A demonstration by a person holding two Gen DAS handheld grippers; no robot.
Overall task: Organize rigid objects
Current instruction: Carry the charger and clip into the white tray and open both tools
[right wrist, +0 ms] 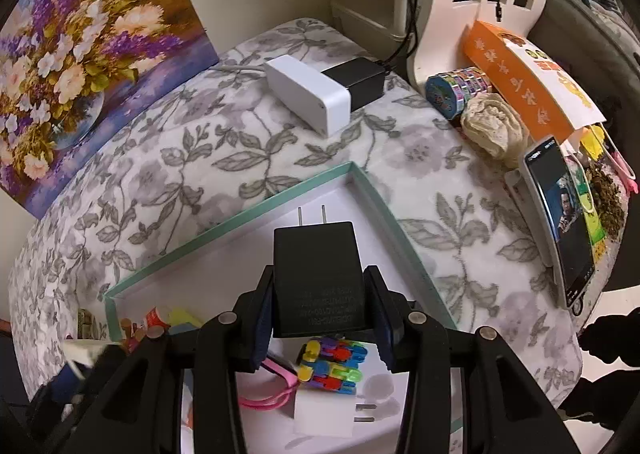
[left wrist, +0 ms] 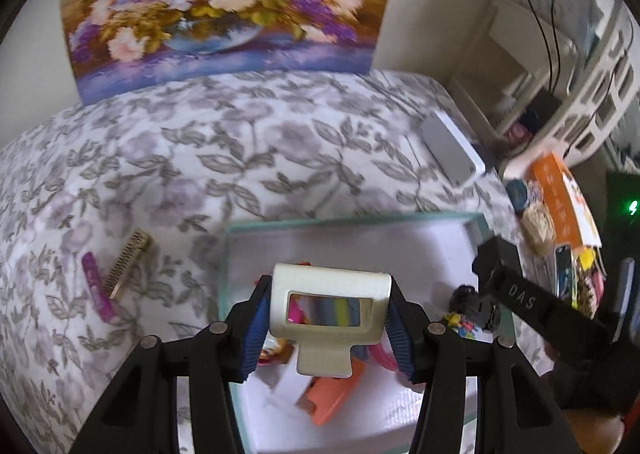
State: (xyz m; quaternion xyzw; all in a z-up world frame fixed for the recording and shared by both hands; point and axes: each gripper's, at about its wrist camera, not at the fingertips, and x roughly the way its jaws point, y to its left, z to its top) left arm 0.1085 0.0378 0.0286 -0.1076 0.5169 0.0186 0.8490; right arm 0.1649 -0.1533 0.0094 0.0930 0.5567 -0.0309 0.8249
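My left gripper (left wrist: 326, 328) is shut on a cream plastic holder (left wrist: 330, 304) with a rectangular window, held above the teal-rimmed white box (left wrist: 360, 220). Under it lie an orange piece (left wrist: 332, 394) and pink items. In the right wrist view my right gripper (right wrist: 318, 318) is shut on a black plug adapter (right wrist: 318, 274), prongs pointing forward, over the same box (right wrist: 240, 214). Below it sit a multicoloured block toy (right wrist: 332, 364), a white plug (right wrist: 324, 414) and a pink strap (right wrist: 268, 394). The right gripper also shows at the right of the left wrist view.
On the floral cloth (left wrist: 200, 158) lie a purple tube (left wrist: 96, 286) and a gold comb-like piece (left wrist: 126, 264) to the left. A white box with black charger (right wrist: 312, 94) sits far back. A phone (right wrist: 560, 222), orange package (right wrist: 520, 74), tape roll (right wrist: 444, 94) crowd the right edge.
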